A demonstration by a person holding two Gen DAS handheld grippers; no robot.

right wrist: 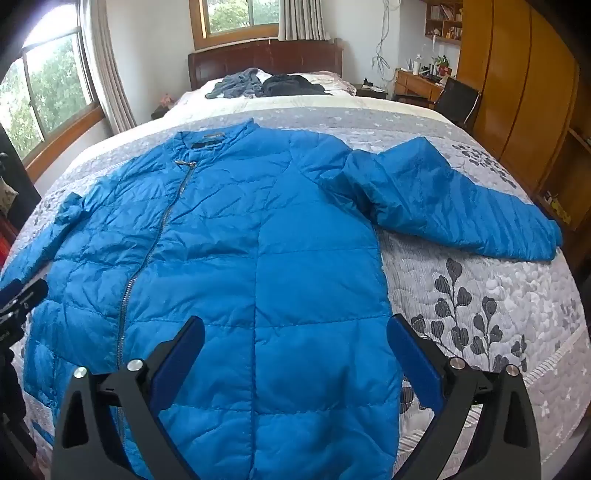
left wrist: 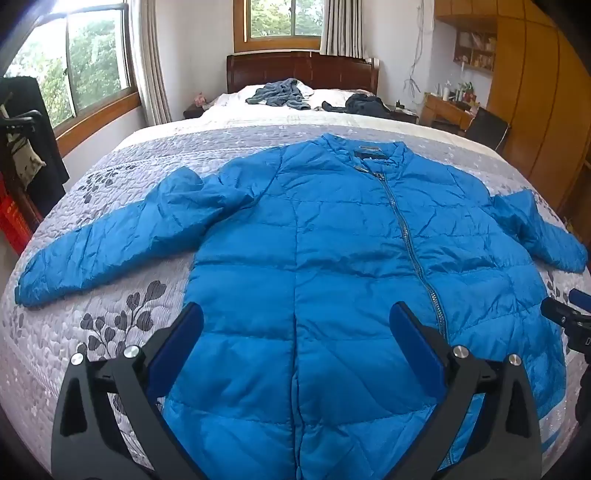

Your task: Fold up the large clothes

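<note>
Daylight is coming through two windows [left wrist: 284,18] at the top of both frames, over a wooden headboard [left wrist: 303,70] and a bed [left wrist: 110,206] whose grey quilt with dark leaf prints is filling most of each view. At the far end of the bed, near the top centre, a grey-blue garment [left wrist: 280,94] and a dark garment [left wrist: 365,103] are lying crumpled side by side. Wooden wardrobes [right wrist: 517,92] are lining the right edge.

A blue puffer jacket [left wrist: 332,258] is lying flat on the quilt, front up, zipped, collar toward the headboard, both sleeves spreading outward and down. In the left wrist view it is occupying the centre and right; in the right wrist view, the centre and left.

The left gripper [left wrist: 295,317] is hovering over the jacket's lower front, its fingers spread wide apart and holding nothing. The right gripper [right wrist: 295,328] is hovering likewise over the lower hem area near the jacket's edge, fingers wide apart and empty.
</note>
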